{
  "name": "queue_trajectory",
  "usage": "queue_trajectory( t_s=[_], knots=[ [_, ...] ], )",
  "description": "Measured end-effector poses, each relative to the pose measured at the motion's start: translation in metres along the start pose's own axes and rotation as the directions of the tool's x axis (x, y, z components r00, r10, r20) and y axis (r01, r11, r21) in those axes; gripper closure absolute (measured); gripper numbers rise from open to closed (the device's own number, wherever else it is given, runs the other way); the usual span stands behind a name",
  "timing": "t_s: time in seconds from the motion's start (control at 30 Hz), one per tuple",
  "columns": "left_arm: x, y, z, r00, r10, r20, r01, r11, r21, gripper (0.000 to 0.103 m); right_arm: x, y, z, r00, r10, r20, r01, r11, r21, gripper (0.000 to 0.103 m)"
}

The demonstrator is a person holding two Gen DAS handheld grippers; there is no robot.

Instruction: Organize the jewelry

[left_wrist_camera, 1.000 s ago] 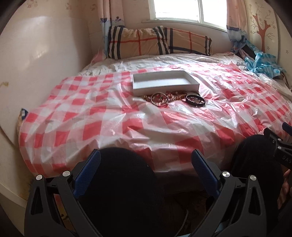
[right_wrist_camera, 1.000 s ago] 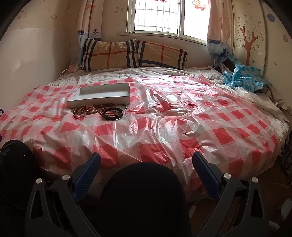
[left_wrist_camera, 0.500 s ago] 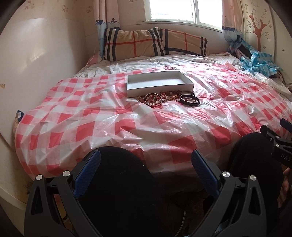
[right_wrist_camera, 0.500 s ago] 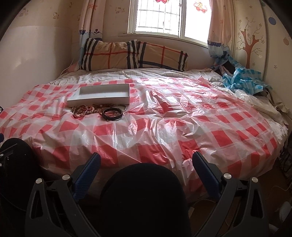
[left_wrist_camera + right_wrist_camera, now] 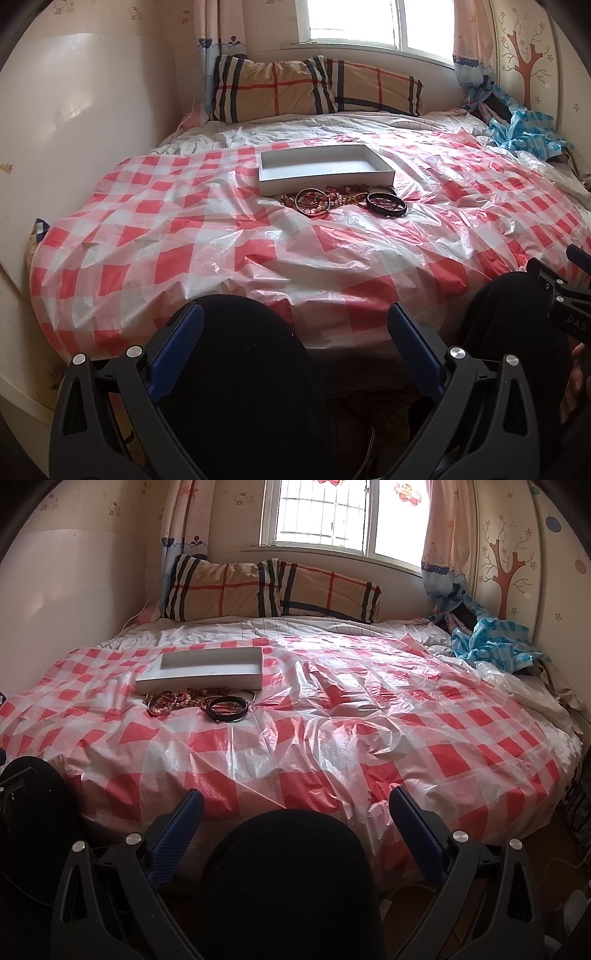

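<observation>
Now, your left gripper (image 5: 295, 332) sits at the bottom of its frame with the blue pads spread wide apart and nothing between them, above your dark knee. At the right edge of that same view a piece of your right gripper (image 5: 561, 295) shows beside your other knee. Only this view looks down into the white tray (image 5: 382, 168), which rests on the bed just above frame centre. The heap of jewelry (image 5: 325, 197) lies touching the tray's near wall, and the black bangles (image 5: 386, 205) rest at the right end of the heap.

In the right wrist view, the tray (image 5: 199, 683) shows in the left half, seen side-on so its floor is mostly hidden. The jewelry (image 5: 173, 700) and black bangles (image 5: 227, 709) lie just below it. Your right gripper (image 5: 295, 814) at the bottom of the frame also has its fingers wide apart, gripping nothing.

A crinkled red-and-white checked plastic sheet (image 5: 351, 720) covers the bed. Plaid pillows (image 5: 269, 590) lean under the window (image 5: 325, 515). Blue checked cloth (image 5: 487, 638) is bunched at the right, under a tree decal (image 5: 504, 572).
</observation>
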State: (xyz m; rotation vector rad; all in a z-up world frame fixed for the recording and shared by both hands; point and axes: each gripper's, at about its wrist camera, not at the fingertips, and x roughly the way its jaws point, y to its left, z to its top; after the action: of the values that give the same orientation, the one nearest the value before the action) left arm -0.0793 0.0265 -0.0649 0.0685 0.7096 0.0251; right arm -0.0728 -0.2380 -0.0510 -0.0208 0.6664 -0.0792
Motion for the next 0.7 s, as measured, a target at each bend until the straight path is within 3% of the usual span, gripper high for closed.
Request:
queue_trajectory(
  t_s=[0.7],
  knots=[
    [0.0003,0.0013,-0.0004,1.000,-0.001,-0.001,0.001,1.000,-0.001,0.008,0.0003,-0.0048,-0.0056,1.000,0.010,0.009,-0.010,1.000,-0.007,0.007]
  ],
)
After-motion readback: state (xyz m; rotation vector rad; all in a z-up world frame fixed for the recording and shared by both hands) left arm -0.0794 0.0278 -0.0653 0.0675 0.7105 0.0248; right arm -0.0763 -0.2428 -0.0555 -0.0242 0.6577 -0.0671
